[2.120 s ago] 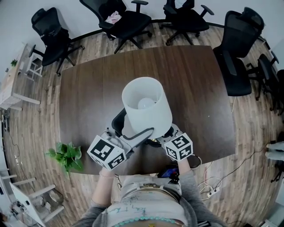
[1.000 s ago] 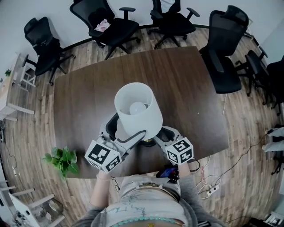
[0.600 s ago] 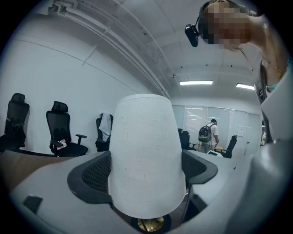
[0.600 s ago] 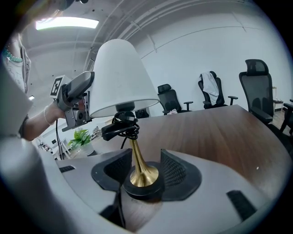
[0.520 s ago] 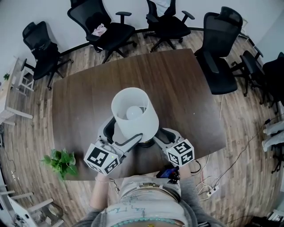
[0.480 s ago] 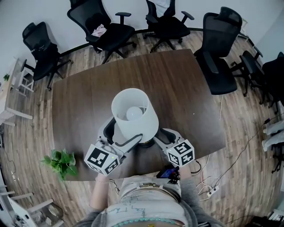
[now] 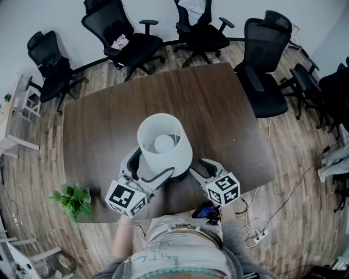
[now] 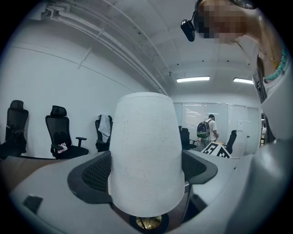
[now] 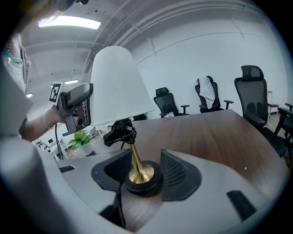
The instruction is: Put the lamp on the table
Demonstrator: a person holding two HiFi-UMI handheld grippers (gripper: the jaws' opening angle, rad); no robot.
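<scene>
Looks like an office meeting room: big dark brown wooden desk (image 7: pixel 218 109), black mesh swivel chairs (image 7: pixel 204 37) around it from 10 to 3 o'clock.

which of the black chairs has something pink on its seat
The second chair from the left in the head view: a pink bundle lies on its seat. Its right-hand neighbour has a white garment over its back instead.

Black base of lamp (image 9: pixel 120 87) (brass stem, white shade) on table (image 9: pixel 206 132), snug between right gripper (image 9: pixel 143 172) fingers (image 9: pixel 179 173).
</scene>
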